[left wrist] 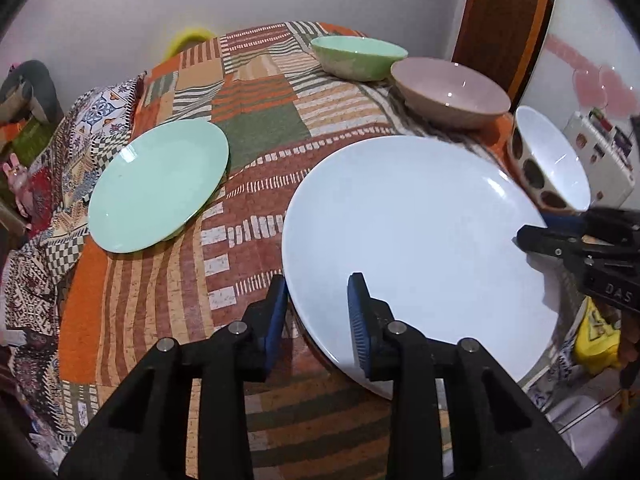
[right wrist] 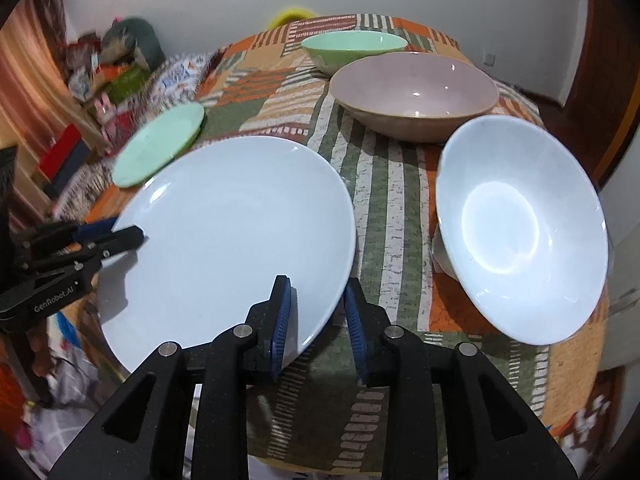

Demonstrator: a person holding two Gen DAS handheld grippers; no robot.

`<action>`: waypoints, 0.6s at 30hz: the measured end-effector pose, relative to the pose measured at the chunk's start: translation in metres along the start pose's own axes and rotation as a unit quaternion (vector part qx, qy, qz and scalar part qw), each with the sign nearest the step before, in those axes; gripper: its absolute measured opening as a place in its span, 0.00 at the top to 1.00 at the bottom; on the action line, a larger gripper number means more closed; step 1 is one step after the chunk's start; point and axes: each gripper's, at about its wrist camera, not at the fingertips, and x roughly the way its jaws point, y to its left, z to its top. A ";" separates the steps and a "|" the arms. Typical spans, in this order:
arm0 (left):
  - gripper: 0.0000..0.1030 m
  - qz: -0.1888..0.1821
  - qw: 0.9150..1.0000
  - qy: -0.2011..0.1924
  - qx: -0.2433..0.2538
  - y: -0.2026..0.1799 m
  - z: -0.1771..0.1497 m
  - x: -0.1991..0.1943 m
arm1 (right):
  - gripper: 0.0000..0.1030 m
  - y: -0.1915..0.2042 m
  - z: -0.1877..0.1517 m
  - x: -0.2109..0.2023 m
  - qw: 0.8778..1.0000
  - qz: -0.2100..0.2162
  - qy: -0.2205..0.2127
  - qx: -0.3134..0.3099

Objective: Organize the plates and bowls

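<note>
Both your grippers straddle the white plate (left wrist: pixel 416 236).
Left gripper (left wrist: pixel 318 316) and right gripper (right wrist: pixel 316 316) are released; only the left view shows the bowl's (left wrist: pixel 550 160) spots.

Home bedroom; patchwork bedspread (left wrist: pixel 256 128), pillow (left wrist: pixel 108 108), soft toy (right wrist: pixel 132 40) w/ clutter by wall.

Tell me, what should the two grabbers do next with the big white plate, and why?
Probably pull both grabbers back off the big white plate. It lies on the patterned cloth, and the left gripper and right gripper each straddle its rim with pads apart, not pinching. The green plate and three bowls wait nearby.
</note>
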 end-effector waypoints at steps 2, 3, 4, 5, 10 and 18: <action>0.70 -0.002 1.000 0.000 -0.004 0.001 -0.001 0.001 | 0.68 0.004 0.000 -0.001 1.000 -0.010 -0.003 -0.014; 0.70 -0.005 1.000 -0.001 -0.007 0.002 -0.001 0.001 | 0.68 0.005 0.000 -0.002 1.000 -0.013 -0.004 -0.016; 0.70 -0.008 1.000 -0.001 -0.011 0.003 -0.001 0.000 | 0.68 0.004 0.001 -0.001 1.000 -0.013 -0.004 -0.015; 0.70 -0.012 1.000 0.000 -0.015 0.005 -0.001 0.000 | 0.68 0.002 0.001 -0.001 1.000 -0.009 -0.003 -0.011; 0.70 -0.023 1.000 -0.010 -0.018 0.009 0.001 -0.008 | 0.68 -0.007 0.004 -0.010 1.000 0.002 -0.011 0.006; 0.68 -0.016 0.998 -0.053 -0.031 0.027 0.010 -0.042 | 0.54 -0.004 0.025 -0.045 0.998 0.009 -0.064 0.003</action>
